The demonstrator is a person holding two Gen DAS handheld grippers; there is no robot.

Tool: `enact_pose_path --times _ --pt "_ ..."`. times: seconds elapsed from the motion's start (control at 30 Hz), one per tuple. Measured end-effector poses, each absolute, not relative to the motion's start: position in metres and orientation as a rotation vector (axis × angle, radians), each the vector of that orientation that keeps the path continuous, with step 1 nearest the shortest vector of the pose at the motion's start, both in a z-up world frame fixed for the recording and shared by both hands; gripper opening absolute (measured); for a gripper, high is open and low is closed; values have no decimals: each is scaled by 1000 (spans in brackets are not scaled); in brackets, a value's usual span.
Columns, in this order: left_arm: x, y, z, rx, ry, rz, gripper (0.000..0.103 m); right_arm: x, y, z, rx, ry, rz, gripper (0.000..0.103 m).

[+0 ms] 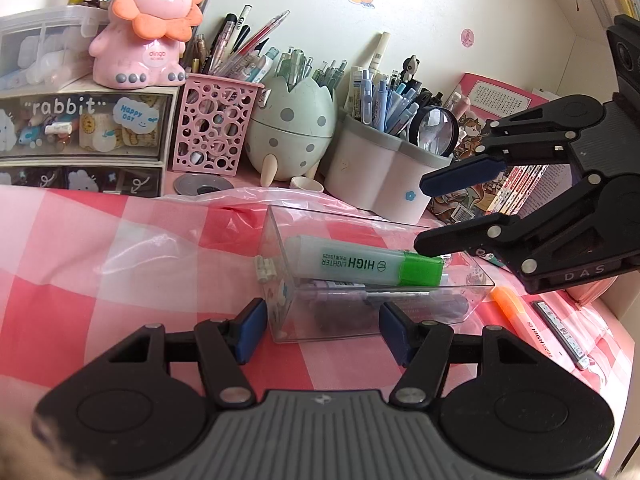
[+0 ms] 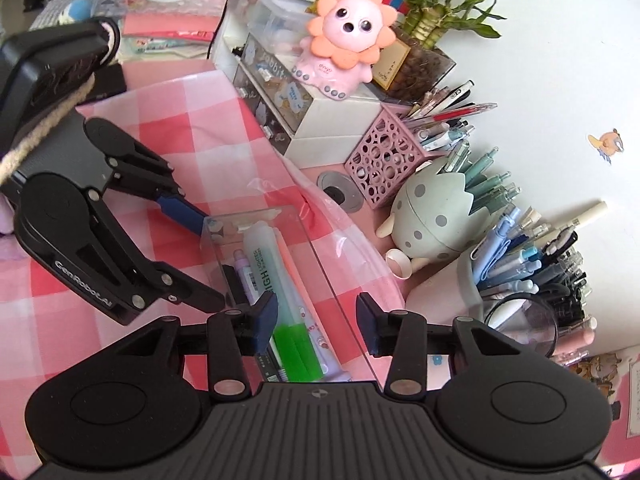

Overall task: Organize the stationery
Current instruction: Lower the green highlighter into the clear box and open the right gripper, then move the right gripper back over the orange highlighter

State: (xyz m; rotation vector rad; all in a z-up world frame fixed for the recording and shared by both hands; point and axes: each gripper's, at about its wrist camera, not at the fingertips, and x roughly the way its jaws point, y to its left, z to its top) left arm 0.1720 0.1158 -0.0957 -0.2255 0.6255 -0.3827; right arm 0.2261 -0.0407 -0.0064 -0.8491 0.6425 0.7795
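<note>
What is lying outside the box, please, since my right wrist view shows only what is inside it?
Observer: An orange highlighter lies on the cloth, just right of the box in the left wrist view.
Operator: Is anything else next to it?
Observer: Yes, a flat black-and-silver case lies alongside it, farther from the box.
Operator: How does the green highlighter sit in the box?
Observer: From the side, the green highlighter rests on top of the darker pens, not on the box floor.
</note>
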Motion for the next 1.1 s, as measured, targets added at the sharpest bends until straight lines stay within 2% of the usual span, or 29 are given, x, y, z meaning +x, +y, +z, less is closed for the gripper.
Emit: enact_pose_path --times 0.3,0.4,0.47,0.63,0.87,1.1 --pt "172 116 -96 -226 625 -383 36 215 -55 -1 -793 619 739 43" --pt "172 116 -96 -226 625 -383 36 210 -60 0 -779 609 710 48" --pt "172 115 -96 -226 625 -383 36 207 -65 0 -762 600 688 55" --pt "172 116 -96 -225 625 -383 36 198 -79 0 -699 595 619 58" --pt "172 116 -96 -226 625 -383 36 176 -101 -4 -593 598 534 71" --pt "172 116 -96 -226 625 -383 36 153 -118 -13 -509 611 485 76"
